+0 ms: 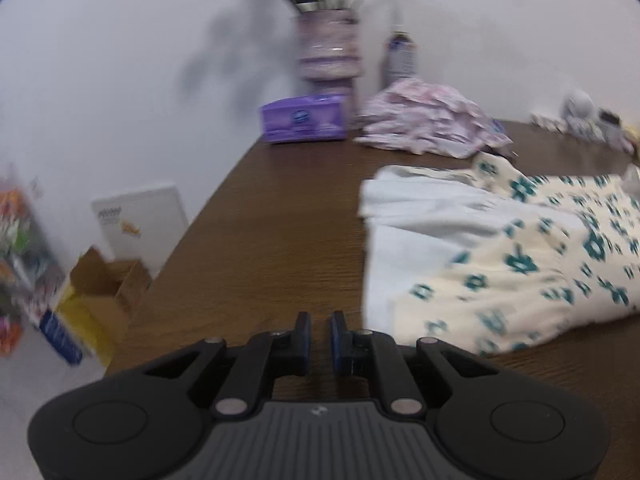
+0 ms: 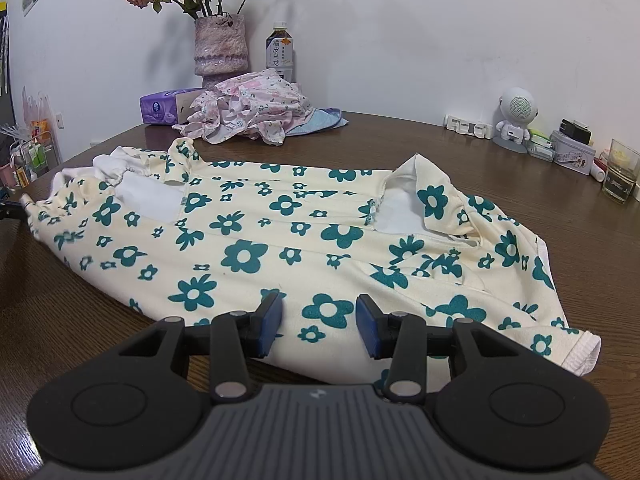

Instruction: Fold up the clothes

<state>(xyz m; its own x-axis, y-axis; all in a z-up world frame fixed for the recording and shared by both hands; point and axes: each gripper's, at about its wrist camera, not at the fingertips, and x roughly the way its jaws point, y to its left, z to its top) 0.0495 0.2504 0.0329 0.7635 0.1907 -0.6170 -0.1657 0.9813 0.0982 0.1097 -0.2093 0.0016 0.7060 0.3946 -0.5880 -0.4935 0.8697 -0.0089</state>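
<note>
A cream garment with teal flowers (image 2: 280,240) lies spread across the brown table (image 2: 60,320), with white lining showing at both sleeve openings. My right gripper (image 2: 318,312) hovers open over its near hem, the pads apart with only cloth seen beyond them. In the blurred left wrist view the same garment (image 1: 500,256) lies to the right. My left gripper (image 1: 320,320) is over bare wood to the left of it, jaws drawn almost together with nothing between them.
A crumpled pink floral pile (image 2: 248,108) sits at the back beside a purple tissue box (image 2: 160,108), a vase of flowers (image 2: 220,48) and a bottle (image 2: 280,52). Small items and a glass (image 2: 620,176) line the right rear edge. Cardboard boxes (image 1: 104,280) stand on the floor.
</note>
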